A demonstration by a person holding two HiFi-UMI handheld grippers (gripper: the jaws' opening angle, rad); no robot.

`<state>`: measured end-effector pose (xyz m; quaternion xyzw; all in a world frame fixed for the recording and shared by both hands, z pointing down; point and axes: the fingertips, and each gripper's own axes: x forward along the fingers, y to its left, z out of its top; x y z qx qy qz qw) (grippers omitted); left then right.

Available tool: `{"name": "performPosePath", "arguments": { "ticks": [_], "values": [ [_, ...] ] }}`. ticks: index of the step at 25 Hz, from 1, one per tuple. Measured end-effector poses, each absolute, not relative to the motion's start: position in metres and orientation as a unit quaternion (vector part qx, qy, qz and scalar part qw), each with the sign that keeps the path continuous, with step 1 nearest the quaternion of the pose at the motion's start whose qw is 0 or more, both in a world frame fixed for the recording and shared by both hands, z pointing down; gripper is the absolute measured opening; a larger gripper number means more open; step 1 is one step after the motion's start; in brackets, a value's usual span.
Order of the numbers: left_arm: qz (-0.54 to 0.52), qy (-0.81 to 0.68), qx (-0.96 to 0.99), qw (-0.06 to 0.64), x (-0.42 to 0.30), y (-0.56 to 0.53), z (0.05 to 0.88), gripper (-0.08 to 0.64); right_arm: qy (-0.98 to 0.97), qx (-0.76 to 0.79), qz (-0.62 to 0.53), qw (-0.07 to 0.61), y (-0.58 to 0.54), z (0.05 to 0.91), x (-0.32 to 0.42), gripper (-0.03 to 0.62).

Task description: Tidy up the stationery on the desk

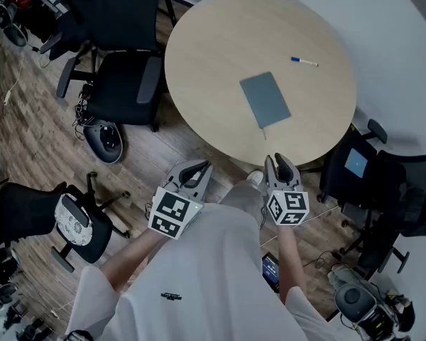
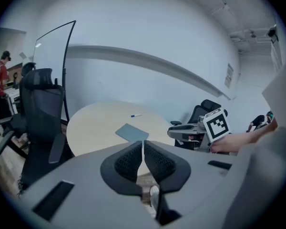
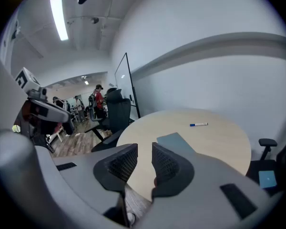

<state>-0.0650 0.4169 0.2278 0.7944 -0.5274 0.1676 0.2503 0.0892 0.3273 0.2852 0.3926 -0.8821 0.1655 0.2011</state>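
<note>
1. Head view: I'm looking steeply down on a round, pale tabletop (image 1: 213,41). A grey notebook (image 1: 265,99) lies flat on it, between the middle and the near edge. A pen (image 1: 304,62) with a blue end lies farther back and to the right, well apart from the notebook. The left tool (image 1: 193,172) and the right tool (image 1: 282,168) are both short of the near edge, over the wooden floor (image 1: 35,126), and touch nothing. A black chair (image 1: 124,77) stands at the tabletop's left side.
2. Left gripper view: the left tool is closed, its ribbed pads pressed together with nothing caught between them. Past the tips I see the notebook on the tabletop, with the pen behind it. The right tool shows at the right with its marker cube, held in a hand.
3. Right gripper view: the right tool stands open by a narrow gap, and nothing sits in that gap. The notebook lies on the tabletop beyond the right-hand pad, clear of it, and the pen lies farther back. The left tool shows at the left edge.
</note>
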Motion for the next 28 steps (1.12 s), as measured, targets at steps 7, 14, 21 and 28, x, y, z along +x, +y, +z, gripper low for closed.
{"name": "performPosePath", "arguments": {
  "ticks": [7,14,21,28],
  "values": [
    [0.170,-0.472,0.832,0.236,-0.039,0.455,0.224,0.031,-0.885,0.403,0.131,0.192,0.416,0.250,0.059,0.103],
    [0.218,-0.412,0.857,0.221,0.029,0.508,0.233,0.031,-0.866,0.448,0.197,0.104,0.489,0.230,0.113,0.103],
    [0.248,-0.404,0.846,0.247,0.025,0.582,0.250,0.031,-0.854,0.461,0.228,0.081,0.560,0.239,0.112,0.103],
    [0.252,-0.371,0.858,0.248,0.019,0.534,0.256,0.031,-0.837,0.482,0.240,0.099,0.531,0.247,0.103,0.103]
  ]
}}
